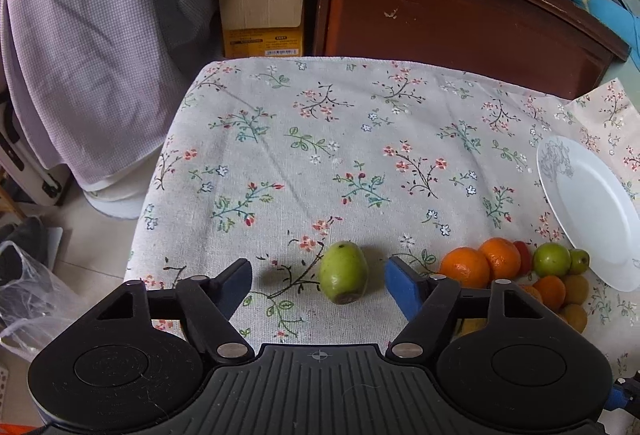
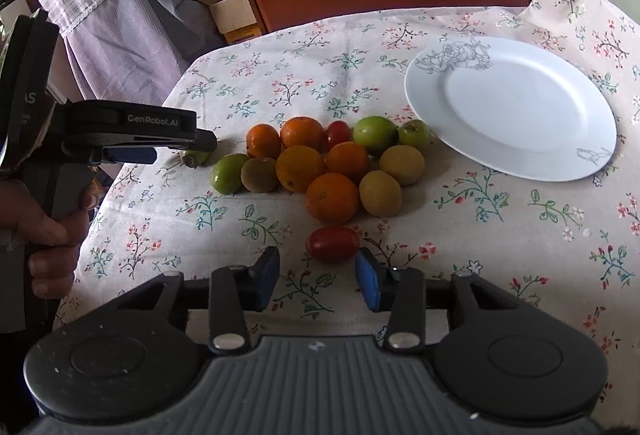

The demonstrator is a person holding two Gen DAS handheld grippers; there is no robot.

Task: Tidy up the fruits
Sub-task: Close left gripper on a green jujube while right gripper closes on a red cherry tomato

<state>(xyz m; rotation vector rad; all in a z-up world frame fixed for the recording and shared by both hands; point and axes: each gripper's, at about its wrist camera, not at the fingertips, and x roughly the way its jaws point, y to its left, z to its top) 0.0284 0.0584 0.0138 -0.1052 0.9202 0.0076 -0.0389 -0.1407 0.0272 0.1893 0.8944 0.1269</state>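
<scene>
A green oval fruit (image 1: 344,272) lies alone on the floral tablecloth, between the fingers of my open left gripper (image 1: 318,285) without touching them. In the right wrist view it peeks out (image 2: 195,157) past the left gripper (image 2: 192,147). A pile of oranges (image 2: 332,197), green fruits (image 2: 375,134), yellow-brown fruits (image 2: 380,192) and a red tomato (image 2: 337,133) sits mid-table; it also shows in the left wrist view (image 1: 500,259). A lone red tomato (image 2: 333,243) lies just ahead of my open, empty right gripper (image 2: 318,277). A white plate (image 2: 510,107) stands empty to the right of the pile.
A brown wooden cabinet (image 1: 440,3) stands behind the table. A cardboard box (image 1: 262,11) and checked cloth (image 1: 80,35) are at the back left. The table's left edge (image 1: 160,163) drops to the floor, where a plastic bag (image 1: 24,295) lies.
</scene>
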